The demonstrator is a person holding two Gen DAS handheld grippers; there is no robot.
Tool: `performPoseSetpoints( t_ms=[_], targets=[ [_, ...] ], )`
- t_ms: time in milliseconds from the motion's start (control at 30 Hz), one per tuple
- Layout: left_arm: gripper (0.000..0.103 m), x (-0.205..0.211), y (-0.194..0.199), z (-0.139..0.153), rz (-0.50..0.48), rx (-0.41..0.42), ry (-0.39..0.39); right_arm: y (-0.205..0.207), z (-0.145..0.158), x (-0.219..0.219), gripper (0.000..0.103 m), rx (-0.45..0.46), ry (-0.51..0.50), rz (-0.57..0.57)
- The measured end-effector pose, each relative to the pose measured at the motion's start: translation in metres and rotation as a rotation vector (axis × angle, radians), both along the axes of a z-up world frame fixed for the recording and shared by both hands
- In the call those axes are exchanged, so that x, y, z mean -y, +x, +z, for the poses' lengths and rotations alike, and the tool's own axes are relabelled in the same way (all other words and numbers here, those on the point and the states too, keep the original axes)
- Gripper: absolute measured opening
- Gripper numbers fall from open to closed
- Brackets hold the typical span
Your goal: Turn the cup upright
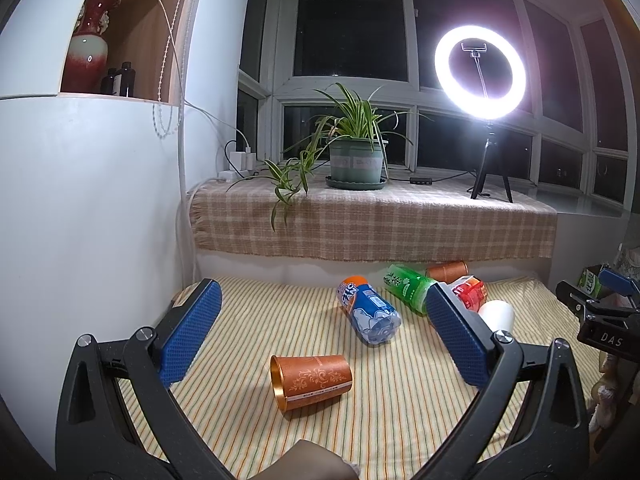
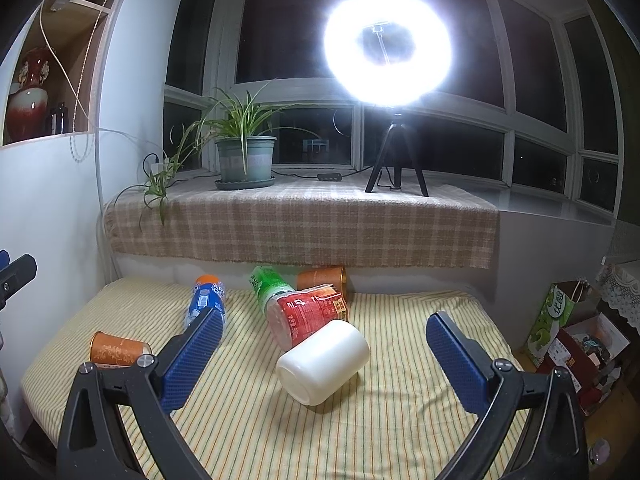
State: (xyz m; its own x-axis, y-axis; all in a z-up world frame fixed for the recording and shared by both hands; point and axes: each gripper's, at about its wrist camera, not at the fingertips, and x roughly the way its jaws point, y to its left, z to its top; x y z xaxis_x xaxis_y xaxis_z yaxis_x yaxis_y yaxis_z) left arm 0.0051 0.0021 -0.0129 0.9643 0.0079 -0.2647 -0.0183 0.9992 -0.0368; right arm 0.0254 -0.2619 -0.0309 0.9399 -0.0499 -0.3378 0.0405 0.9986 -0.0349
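Note:
An orange patterned cup (image 1: 311,381) lies on its side on the striped cloth, its gold mouth to the left; it also shows in the right wrist view (image 2: 119,353). A white cup (image 2: 323,361) lies on its side in the middle; it shows in the left wrist view (image 1: 497,315) too. My left gripper (image 1: 324,302) is open and empty, above and behind the orange cup. My right gripper (image 2: 325,330) is open and empty, with the white cup between and just beyond its fingers.
A blue bottle (image 1: 368,309), a green bottle (image 1: 408,286), a red bottle (image 2: 308,312) and a second orange cup (image 2: 322,279) lie at the back. A sill holds a potted plant (image 1: 356,156) and ring light (image 1: 480,66). Wall at left.

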Motion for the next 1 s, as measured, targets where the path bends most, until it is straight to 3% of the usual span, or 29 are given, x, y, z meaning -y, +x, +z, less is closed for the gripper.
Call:
performPoseSetpoints(
  t_ms=[1000],
  targets=[
    [0.103, 0.0001, 0.0011, -0.0015, 0.000, -0.005, -0.003, 0.0006, -0.0022, 0.0008, 0.103, -0.005, 0.001, 0.003]
  ],
)
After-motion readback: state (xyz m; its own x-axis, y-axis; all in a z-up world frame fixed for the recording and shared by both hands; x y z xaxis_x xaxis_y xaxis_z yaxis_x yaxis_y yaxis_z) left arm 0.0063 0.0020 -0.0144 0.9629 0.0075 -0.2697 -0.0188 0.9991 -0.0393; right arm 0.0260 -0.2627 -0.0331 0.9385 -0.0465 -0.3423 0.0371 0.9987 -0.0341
